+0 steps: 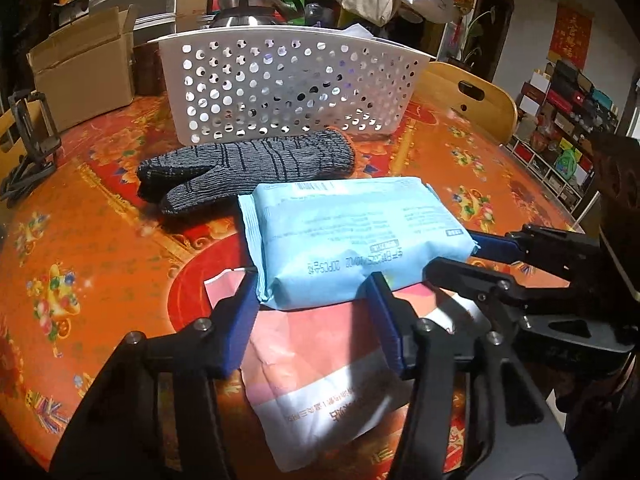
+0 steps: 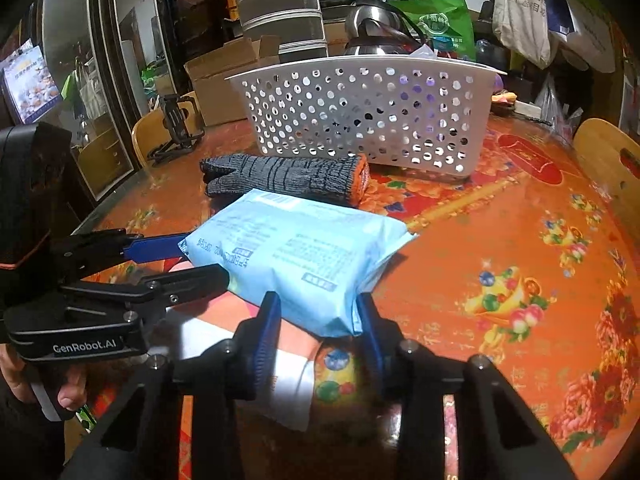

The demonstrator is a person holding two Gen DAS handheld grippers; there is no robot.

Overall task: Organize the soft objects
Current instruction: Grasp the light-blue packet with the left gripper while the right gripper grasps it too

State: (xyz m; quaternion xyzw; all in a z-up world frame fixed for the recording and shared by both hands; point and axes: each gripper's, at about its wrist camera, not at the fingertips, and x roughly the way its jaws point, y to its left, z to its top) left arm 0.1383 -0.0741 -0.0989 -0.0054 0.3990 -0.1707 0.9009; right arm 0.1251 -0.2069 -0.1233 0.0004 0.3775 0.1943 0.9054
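Pinching the blue pack [image 1: 352, 236] from both near corners, the left gripper [image 1: 316, 312] and right gripper [image 2: 318, 320] close on it — light, squashy, slick-wrapped, it sits atop a pink pack [image 1: 316, 364] mid-table; beyond lie the glove [image 1: 248, 168] and basket [image 1: 288, 84].

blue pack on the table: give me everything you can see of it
The blue pack is a soft, pale blue plastic-wrapped pillow pack with crimped end seams, small print and a barcode. It lies flat, partly on a pink and white pack, in front of the grey knit glove. The left gripper and right gripper each have jaws closed on a near corner.
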